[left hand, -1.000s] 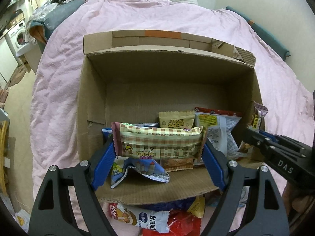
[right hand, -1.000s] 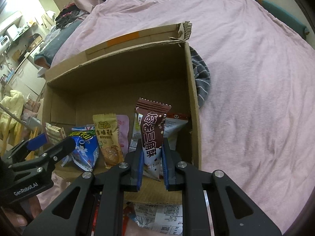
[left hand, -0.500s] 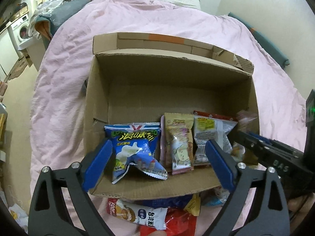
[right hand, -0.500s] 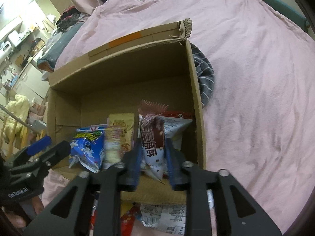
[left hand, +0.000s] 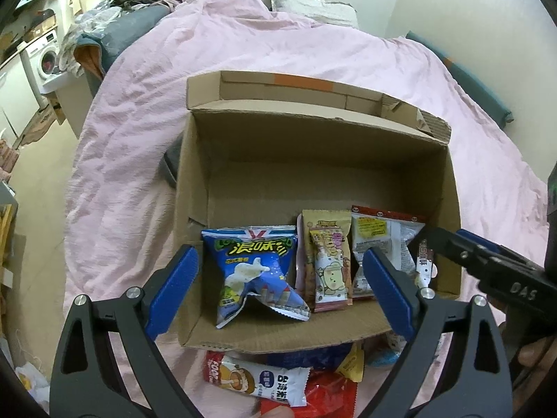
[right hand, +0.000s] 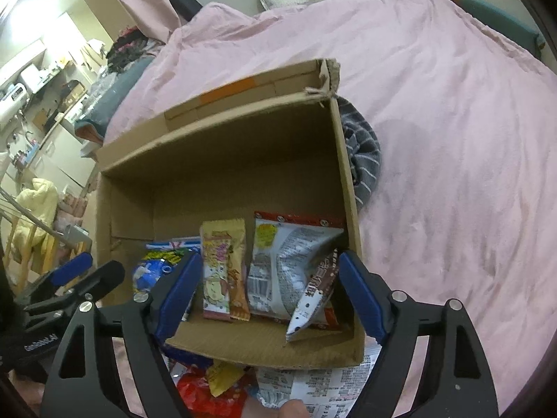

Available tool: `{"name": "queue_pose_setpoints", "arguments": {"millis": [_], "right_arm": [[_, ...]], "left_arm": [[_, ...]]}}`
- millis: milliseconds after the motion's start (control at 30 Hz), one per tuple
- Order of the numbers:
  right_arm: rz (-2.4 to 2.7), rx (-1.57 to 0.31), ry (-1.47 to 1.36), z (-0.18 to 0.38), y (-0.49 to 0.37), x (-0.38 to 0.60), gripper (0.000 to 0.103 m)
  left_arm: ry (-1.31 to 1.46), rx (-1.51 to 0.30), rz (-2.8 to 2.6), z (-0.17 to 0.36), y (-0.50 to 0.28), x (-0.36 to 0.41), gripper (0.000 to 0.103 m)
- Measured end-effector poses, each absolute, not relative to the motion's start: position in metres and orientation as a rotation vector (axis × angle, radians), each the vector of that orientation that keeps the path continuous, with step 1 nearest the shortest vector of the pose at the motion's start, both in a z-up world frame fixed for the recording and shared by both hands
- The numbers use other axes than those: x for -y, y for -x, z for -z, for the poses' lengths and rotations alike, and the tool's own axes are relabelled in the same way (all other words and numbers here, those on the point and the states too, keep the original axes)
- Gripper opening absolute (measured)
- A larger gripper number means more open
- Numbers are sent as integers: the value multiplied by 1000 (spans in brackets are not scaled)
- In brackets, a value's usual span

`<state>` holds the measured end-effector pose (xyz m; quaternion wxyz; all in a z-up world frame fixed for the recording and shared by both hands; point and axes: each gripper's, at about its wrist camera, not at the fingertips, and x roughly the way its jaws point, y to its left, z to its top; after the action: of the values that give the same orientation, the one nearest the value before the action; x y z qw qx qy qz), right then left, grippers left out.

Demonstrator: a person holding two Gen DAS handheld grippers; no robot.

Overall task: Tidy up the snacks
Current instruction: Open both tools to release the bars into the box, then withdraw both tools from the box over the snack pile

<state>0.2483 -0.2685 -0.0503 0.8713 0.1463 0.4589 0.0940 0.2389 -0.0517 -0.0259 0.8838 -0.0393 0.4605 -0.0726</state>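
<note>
A cardboard box (left hand: 320, 160) lies open on the pink bed. Inside stand a blue puffed-snack bag (left hand: 256, 275), a tan cartoon packet (left hand: 329, 271), a silver-and-red bag (left hand: 386, 244) and a brown chocolate packet (right hand: 318, 289) that leans at the box's right wall. My left gripper (left hand: 278, 289) is open and empty over the box's near edge. My right gripper (right hand: 271, 296) is open and empty around the box's near right part. The box also shows in the right wrist view (right hand: 243, 146).
Loose snack packets (left hand: 257, 379) lie on the bed in front of the box, among them a red one (right hand: 198, 393). A grey striped cloth (right hand: 362, 153) lies at the box's right side. Furniture and a washing machine (left hand: 45, 59) stand off to the left.
My left gripper let go of the plaid packet and drew back open. My right gripper opened and released the brown chocolate packet, which now leans in the box.
</note>
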Motion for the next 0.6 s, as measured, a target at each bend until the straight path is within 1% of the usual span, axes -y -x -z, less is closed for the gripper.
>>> {"name": "queue_pose_setpoints", "arguments": {"millis": [167, 333, 367, 433, 600], "right_arm": [[-189, -901, -280, 37, -233, 269, 95], [-192, -863, -310, 25, -218, 276, 100], [-197, -859, -315, 23, -214, 276, 103], [-202, -844, -317, 19, -207, 277, 103], [-200, -840, -303, 18, -190, 274, 103]], "left_arm": [[108, -951, 143, 17, -228, 38, 94], [95, -925, 99, 7, -215, 29, 94], [84, -926, 94, 5, -213, 29, 96], [63, -923, 86, 3, -209, 28, 103], [35, -904, 67, 1, -193, 20, 103]]}}
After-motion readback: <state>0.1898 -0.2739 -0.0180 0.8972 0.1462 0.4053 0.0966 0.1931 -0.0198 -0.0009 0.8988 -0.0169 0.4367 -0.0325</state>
